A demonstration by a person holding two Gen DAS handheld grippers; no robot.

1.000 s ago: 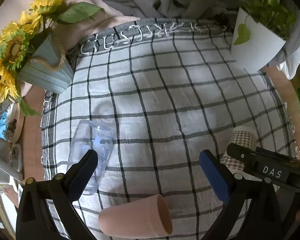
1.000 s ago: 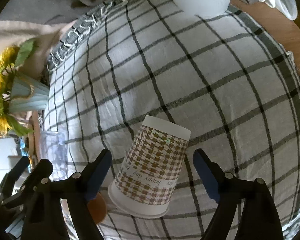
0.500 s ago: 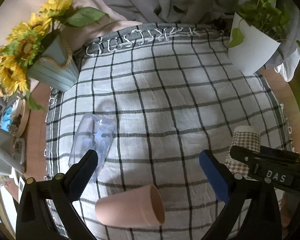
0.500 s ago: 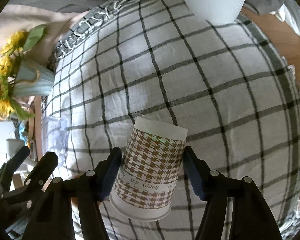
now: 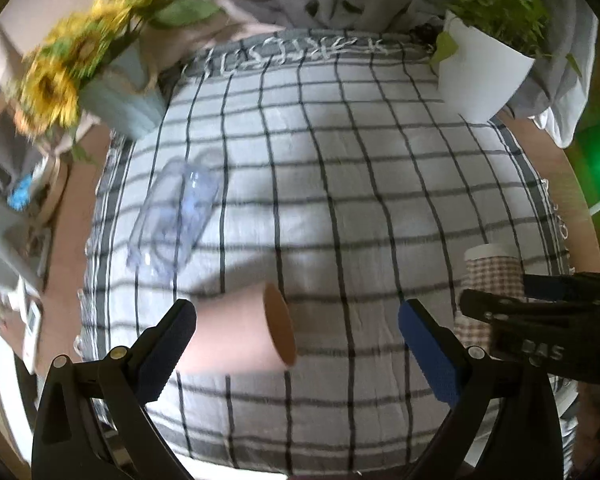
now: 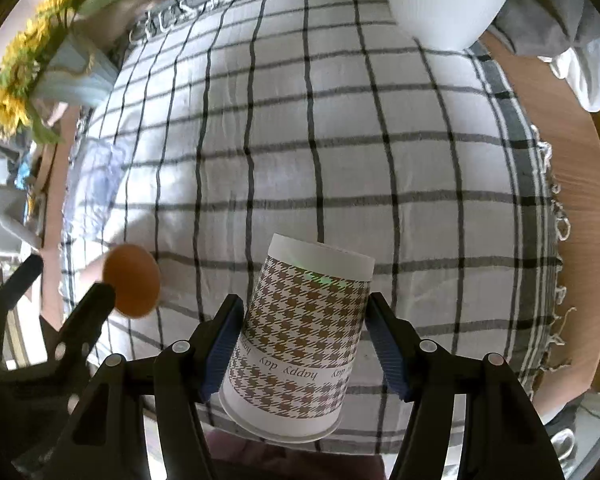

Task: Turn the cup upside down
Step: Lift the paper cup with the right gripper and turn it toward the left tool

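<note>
A checked cloth (image 5: 340,184) covers nearly the whole surface, with a white plant pot (image 5: 480,76) at its far right corner and a pale blue pot of sunflowers (image 5: 116,96) at the far left. A clear plastic cup (image 5: 176,216) lies on its side on the left of the cloth. Near the right edge stands the houndstooth paper cup (image 6: 300,340), wide end down and lettering inverted, so it appears to be mouth-down already. The right gripper (image 6: 304,348) has its fingers (image 6: 220,348) clenched against both sides of this cup, low on its body. Near and left, a pink cup (image 5: 240,332) lies on its side, mouth pointing right, between the spread fingers of the left gripper (image 5: 296,340), which grasps nothing.

Risks, as I judge them: the paper wall is thin, so a harder squeeze could crease it or pop the cup out of the pads. The pink cup is free to roll, and uneven contact could push it away. The two grippers sit close and might collide.
</note>
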